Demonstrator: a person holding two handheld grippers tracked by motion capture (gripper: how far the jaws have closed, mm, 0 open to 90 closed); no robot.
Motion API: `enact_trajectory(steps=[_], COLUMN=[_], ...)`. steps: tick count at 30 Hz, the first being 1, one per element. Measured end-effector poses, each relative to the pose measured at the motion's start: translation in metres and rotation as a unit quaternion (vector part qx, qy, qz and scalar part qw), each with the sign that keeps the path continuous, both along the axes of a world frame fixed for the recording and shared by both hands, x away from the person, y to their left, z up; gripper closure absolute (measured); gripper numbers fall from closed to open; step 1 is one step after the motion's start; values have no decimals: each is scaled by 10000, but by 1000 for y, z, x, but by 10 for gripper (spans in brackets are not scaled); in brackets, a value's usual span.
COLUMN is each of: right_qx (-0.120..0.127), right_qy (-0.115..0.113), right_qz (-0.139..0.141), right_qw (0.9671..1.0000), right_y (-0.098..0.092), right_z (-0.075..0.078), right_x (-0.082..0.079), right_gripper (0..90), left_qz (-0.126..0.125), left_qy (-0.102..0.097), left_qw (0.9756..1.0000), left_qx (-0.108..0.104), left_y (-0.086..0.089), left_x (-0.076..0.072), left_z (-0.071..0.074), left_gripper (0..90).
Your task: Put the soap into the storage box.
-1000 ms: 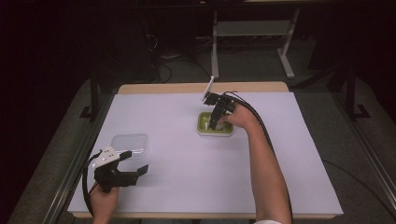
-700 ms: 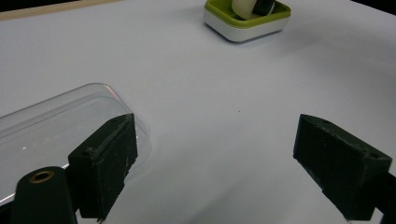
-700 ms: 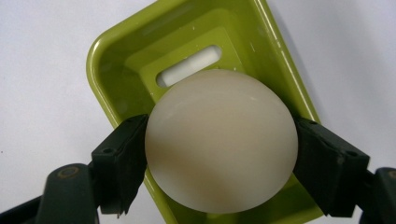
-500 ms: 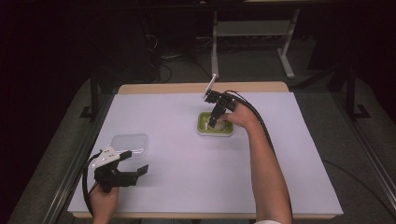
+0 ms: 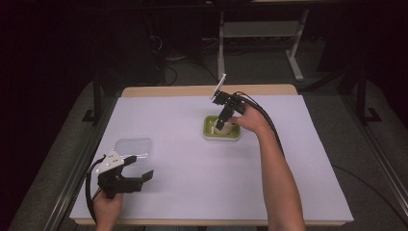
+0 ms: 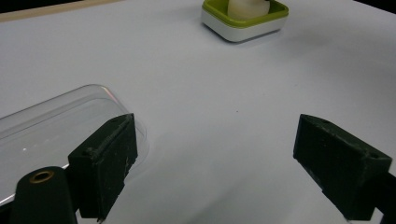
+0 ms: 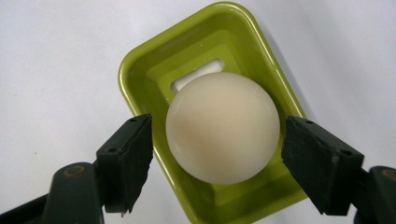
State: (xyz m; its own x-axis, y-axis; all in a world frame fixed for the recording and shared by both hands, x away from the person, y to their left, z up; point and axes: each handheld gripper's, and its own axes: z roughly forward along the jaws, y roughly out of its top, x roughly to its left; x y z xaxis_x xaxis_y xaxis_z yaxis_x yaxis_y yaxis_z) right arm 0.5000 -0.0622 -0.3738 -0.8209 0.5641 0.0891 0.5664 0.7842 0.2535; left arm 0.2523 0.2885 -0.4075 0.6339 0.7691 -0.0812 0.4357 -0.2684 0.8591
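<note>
Smooth, pale, rounded soap-like lump (image 7: 223, 127) sitting in the green dish (image 7: 140, 70) toward the far middle of the table (image 5: 298, 159); probably light, hard and slippery, so best taken across its widest middle. Right gripper (image 7: 217, 161) poised over it, fingers (image 7: 126, 161) released either side, not quite touching; left gripper (image 6: 219, 158) spread wide beside a clear lid (image 6: 51, 126). Plain pale table, dim room beyond.
</note>
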Motion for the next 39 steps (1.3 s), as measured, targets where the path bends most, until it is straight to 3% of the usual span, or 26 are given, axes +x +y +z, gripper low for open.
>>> enact_trajectory(steps=[12, 39], right_qx=[140, 415], right_qy=[-26, -149], right_qz=[-42, 38], right_qw=[9999, 9990], right_y=[-13, -17], right_z=[11, 21], right_x=[-13, -36], right_gripper=[225, 221], left_qz=[13, -1], left_qy=[9, -22], left_qw=[10000, 10000], left_qx=[-14, 33], left_y=[-1, -1], left_x=[-1, -2], left_z=[0, 0], left_gripper=[131, 131])
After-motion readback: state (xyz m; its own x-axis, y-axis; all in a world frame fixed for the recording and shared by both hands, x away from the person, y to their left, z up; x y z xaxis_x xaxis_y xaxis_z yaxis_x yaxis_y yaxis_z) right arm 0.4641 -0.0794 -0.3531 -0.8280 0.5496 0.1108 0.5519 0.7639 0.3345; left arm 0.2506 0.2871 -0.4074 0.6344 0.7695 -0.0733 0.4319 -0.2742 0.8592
